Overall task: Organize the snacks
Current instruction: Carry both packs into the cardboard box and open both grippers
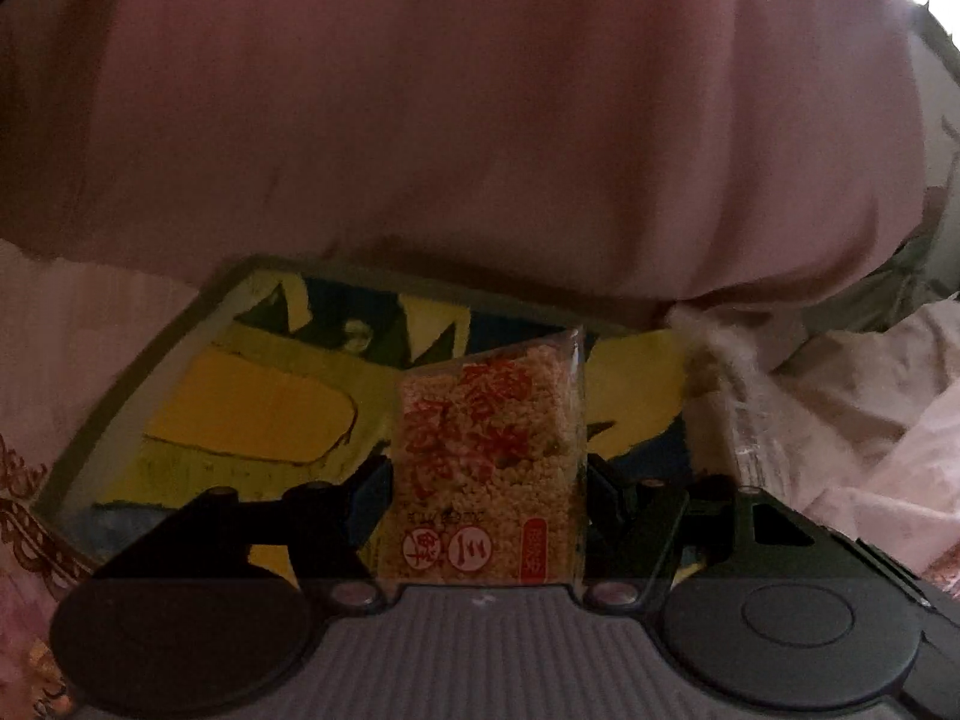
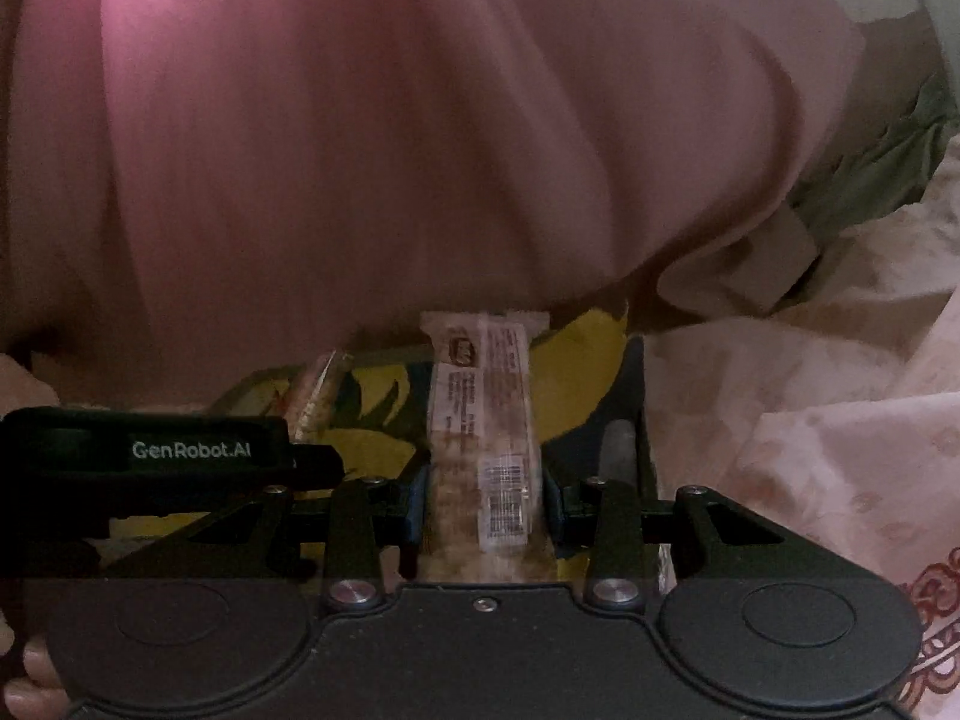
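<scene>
In the left wrist view my left gripper (image 1: 483,480) is shut on a clear square packet of puffed rice snack (image 1: 489,456) with red characters, held upright over a yellow and blue cartoon-printed tray (image 1: 252,420). In the right wrist view my right gripper (image 2: 487,498) is shut on a long clear-wrapped snack bar (image 2: 480,420) with a white label, above the same tray (image 2: 576,372). The left gripper's body (image 2: 180,456) shows at the left there, with its rice packet (image 2: 315,399) seen edge-on. The right gripper's bar (image 1: 720,384) appears at the right of the left wrist view.
A person's pink garment (image 1: 480,120) fills the upper half of both views, close behind the tray. Pale floral bedding (image 2: 810,450) lies to the right. A patterned cloth with a dark red border (image 1: 24,516) lies to the left. Olive fabric (image 2: 888,168) shows at the right.
</scene>
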A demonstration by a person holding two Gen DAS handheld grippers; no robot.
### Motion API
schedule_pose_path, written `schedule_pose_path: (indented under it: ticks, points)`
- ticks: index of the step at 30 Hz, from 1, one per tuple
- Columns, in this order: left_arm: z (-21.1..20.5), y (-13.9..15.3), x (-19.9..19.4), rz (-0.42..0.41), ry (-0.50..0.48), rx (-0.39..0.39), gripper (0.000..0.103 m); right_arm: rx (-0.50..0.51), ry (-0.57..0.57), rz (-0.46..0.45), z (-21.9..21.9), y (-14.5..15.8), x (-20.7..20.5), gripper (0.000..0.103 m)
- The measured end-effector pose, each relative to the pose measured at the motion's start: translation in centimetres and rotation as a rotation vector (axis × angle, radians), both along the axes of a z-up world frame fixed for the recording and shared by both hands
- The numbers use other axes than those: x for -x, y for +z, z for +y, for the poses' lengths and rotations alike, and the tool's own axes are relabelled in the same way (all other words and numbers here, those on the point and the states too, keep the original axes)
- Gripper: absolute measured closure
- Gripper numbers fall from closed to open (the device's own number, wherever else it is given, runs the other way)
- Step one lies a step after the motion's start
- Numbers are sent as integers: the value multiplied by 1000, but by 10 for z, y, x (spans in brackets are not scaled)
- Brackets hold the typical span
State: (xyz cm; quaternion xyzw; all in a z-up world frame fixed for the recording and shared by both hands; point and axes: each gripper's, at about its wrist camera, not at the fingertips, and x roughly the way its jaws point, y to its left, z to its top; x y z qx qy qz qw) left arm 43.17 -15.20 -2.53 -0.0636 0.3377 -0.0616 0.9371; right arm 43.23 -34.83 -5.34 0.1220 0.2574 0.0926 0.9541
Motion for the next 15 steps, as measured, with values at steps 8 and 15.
schedule_pose_path:
  ticks: [8,15]
  points:
    - [-7,-11,-11,47,21,-63,32,39,11,54,2,-10,-8,64]
    - [-8,-13,-10,63,35,-59,28,42,14,59,0,-10,-12,53]
